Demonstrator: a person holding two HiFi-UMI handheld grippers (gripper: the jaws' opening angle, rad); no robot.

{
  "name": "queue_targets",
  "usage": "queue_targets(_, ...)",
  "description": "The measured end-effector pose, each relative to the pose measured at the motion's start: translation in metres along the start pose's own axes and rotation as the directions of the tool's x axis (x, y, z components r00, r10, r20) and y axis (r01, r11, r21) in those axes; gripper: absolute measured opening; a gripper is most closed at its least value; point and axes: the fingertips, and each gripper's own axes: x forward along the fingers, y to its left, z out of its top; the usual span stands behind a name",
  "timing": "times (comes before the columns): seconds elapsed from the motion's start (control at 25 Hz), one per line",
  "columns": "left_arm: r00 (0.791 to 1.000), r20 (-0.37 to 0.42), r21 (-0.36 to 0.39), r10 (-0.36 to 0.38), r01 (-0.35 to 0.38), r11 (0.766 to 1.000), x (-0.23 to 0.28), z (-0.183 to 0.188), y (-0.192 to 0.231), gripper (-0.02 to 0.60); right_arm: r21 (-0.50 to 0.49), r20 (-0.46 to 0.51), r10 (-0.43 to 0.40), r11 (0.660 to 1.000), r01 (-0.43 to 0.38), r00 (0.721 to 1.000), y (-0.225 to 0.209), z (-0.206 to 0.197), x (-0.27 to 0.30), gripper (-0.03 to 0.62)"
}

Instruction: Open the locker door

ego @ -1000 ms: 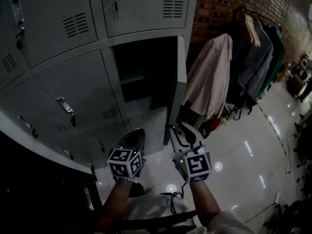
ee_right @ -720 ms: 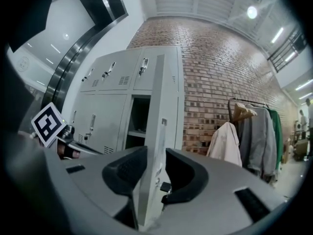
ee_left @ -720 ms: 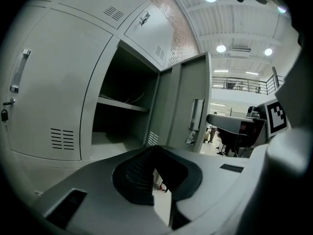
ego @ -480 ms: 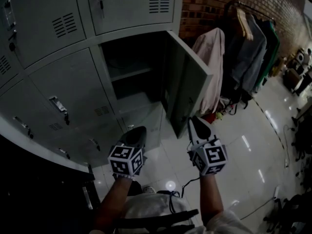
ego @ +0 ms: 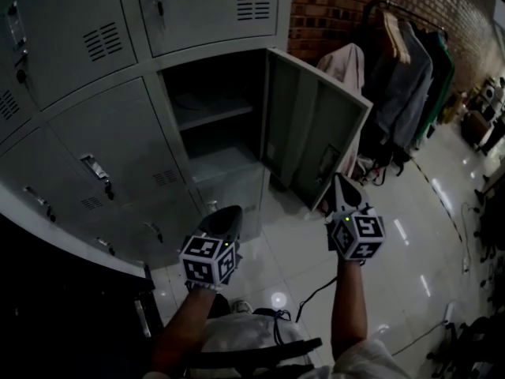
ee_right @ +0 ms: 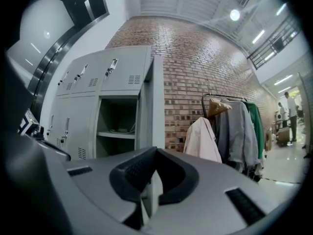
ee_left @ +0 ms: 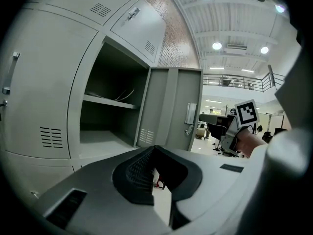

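The grey locker door (ego: 312, 133) stands swung wide out to the right, baring a dark compartment (ego: 225, 144) with one shelf (ego: 213, 110). My right gripper (ego: 339, 184) has its jaws shut, tip up by the door's lower free edge. From the right gripper view that door edge (ee_right: 156, 97) rises straight ahead of the jaws (ee_right: 154, 156); I cannot tell whether they touch it. My left gripper (ego: 227, 213) hangs lower left, apart from the lockers, jaws shut and empty. The left gripper view shows the door's inner face (ee_left: 171, 106) beyond its jaws (ee_left: 155, 154).
Closed lockers (ego: 118, 156) fill the left and top, with latch handles (ego: 102, 172) sticking out. A clothes rack with hanging coats (ego: 402, 69) stands against the brick wall (ego: 331, 6) right of the door. Glossy tiled floor (ego: 394, 251) spreads below right.
The door has swung from nearly edge-on to wide open. My right gripper moved right and outward along with the door's edge, its jaws closing. The left gripper barely moved.
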Motion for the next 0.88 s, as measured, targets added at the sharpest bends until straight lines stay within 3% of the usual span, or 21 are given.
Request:
queue_targets(0.36, 1.000, 0.000, -0.021, 0.027, -0.027, 0.999, -0.005, -0.006, 0.015, -0.003, 0.007, -0.014, -0.055, 0.998, 0.055, 0.998, -0.038, 0.000, 0.018, 0.003)
queue_targets(0.68, 0.999, -0.007, -0.045, 0.031, -0.031, 0.999, -0.008, -0.006, 0.016, -0.003, -0.014, -0.013, -0.070, 0.997, 0.070, 0.997, -0.032, 0.002, 0.015, 0.005)
queue_targets(0.88, 1.000, 0.001, -0.050, 0.028, -0.028, 0.998, -0.017, -0.013, 0.016, -0.003, -0.071, 0.036, -0.104, 0.992, 0.107, 0.994, -0.025, 0.028, -0.014, 0.008)
